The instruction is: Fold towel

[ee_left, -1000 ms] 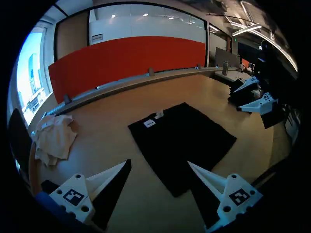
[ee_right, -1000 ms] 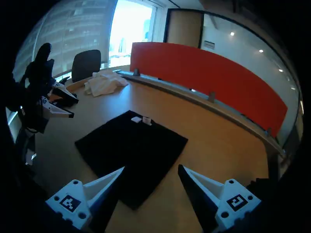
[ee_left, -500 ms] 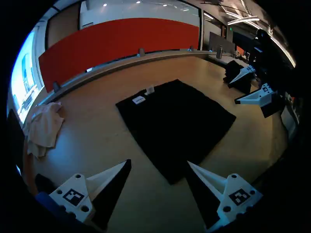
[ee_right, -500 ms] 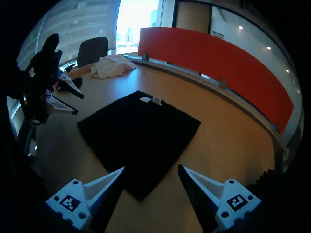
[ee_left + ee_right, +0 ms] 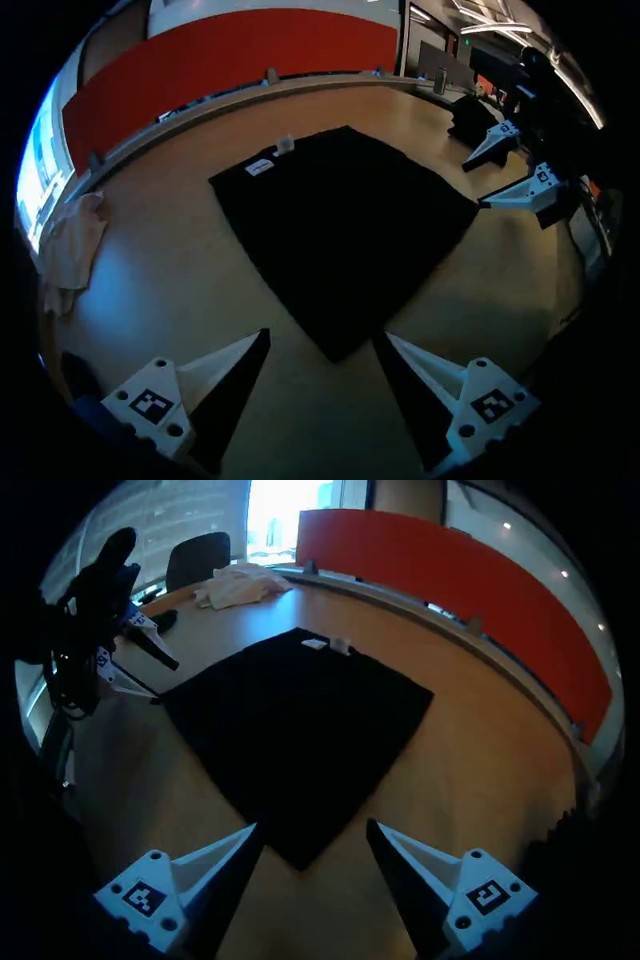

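A black towel (image 5: 340, 220) lies flat on the wooden table (image 5: 176, 264), with white tags at its far edge. In the left gripper view my left gripper (image 5: 322, 342) is open, its fingertips just short of the towel's near corner. The right gripper (image 5: 480, 182) shows farther off at the towel's right corner, open. In the right gripper view the same towel (image 5: 296, 720) points a near corner between the fingers of my open right gripper (image 5: 312, 832). The left gripper (image 5: 160, 680) stands open at the towel's left corner, held by a dark-gloved hand (image 5: 100, 584).
A crumpled white cloth (image 5: 68, 248) lies at the table's left end, the same cloth (image 5: 240, 584) appearing beside a black chair (image 5: 196, 560). A long red divider (image 5: 224, 60) lines the far table edge. Monitors stand at the back right (image 5: 444, 68).
Both grippers have dropped and moved in toward the towel, each now close to a corner. The towel looks larger in both views. It has not moved.
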### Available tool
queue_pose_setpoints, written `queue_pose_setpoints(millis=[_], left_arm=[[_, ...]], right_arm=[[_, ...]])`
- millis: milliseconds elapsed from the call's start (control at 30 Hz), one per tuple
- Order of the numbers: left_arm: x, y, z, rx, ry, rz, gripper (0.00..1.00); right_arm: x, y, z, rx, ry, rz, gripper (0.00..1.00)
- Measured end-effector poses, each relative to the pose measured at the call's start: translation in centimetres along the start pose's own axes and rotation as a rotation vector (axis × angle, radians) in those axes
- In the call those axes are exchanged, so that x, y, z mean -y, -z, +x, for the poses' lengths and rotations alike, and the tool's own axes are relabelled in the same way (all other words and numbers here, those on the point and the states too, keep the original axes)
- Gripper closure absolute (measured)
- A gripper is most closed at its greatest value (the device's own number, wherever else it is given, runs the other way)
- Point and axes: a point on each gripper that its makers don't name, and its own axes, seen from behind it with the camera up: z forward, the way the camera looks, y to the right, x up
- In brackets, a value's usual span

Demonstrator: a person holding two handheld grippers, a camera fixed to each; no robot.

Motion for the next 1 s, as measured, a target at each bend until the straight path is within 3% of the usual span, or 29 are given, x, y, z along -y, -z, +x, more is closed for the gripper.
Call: queue_pose_setpoints(millis=[167,400,533,767,1000], left_arm=[[-0.8,-0.6,-0.6,0.032,-0.001,-0.024,0.05],[-1.0,-0.9,-0.7,0.043,0.006,-0.029,0.05],[-0.9,-0.9,-0.8,0.046,0.0,-0.024,0.07],[-1.1,-0.9,-1.0,0.049,-0.02,-0.018,0.21],[-0.6,-0.9,-0.9,0.064,-0.008,-0.002,0.29]], right_arm=[[0.5,-0.3,-1.1,0.031,-0.005,0.017,0.04],[0.9,-0.5,-1.9,0.055,-0.002,0.034,0.06],[1.1,-0.7,-2.1,0.059,-0.003,0.043,0.13],[1.3,-0.9,-2.4,0.065,-0.009,0.051,0.25],[1.8,-0.9,-2.5,0.063,-0.021,0.07,0.4]])
